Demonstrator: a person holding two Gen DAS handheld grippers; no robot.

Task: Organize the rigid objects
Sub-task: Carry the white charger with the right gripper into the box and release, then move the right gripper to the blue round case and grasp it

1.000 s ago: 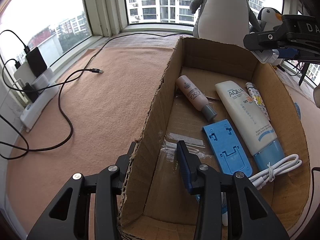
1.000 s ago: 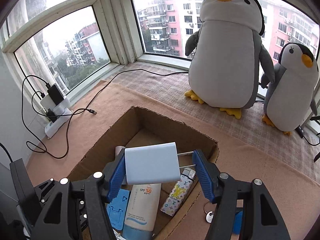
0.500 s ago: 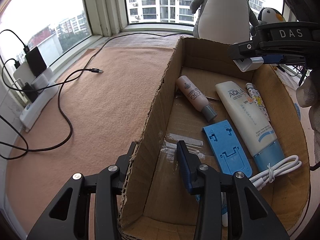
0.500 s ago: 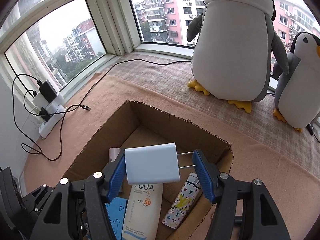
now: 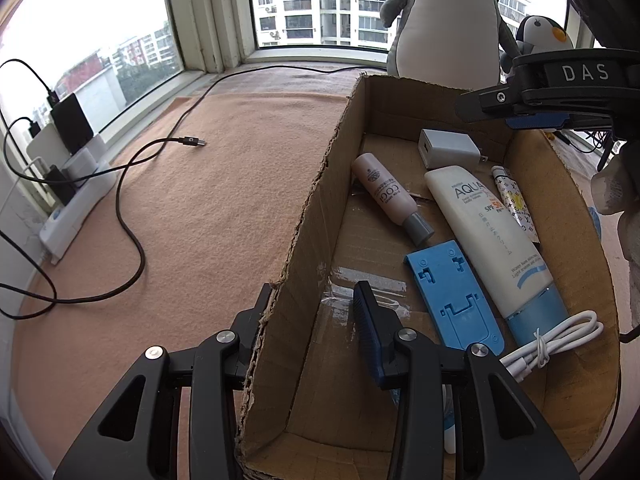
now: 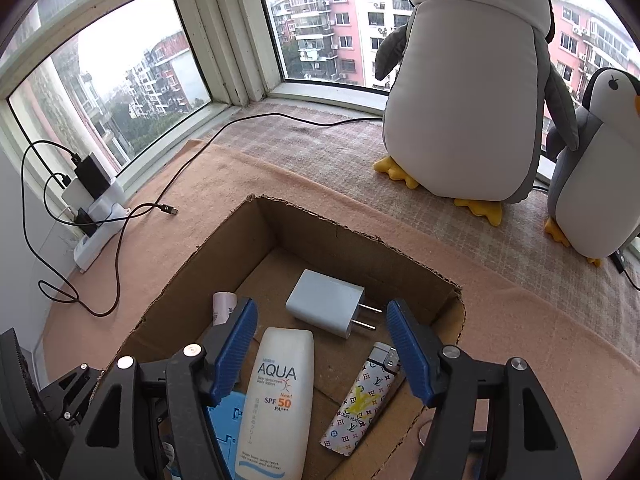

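The white square plug lies in the brown cardboard box at twelve o'clock. The right gripper has just spread open, empty; the left gripper pinches the box wall. More may remain.

Two hand-held grippers, both built of matte black plastic. The left gripper has two angular black fingers with triangular cut-outs in their bases, round silver screws at the joints, and a ribbed blue pad lining the inner face of one finger. The right gripper is the same build: black fingers, silver screw heads, and blue ribbed pads on both inner faces. Seen from the left wrist view, its black body carries raised letters reading "DAS".
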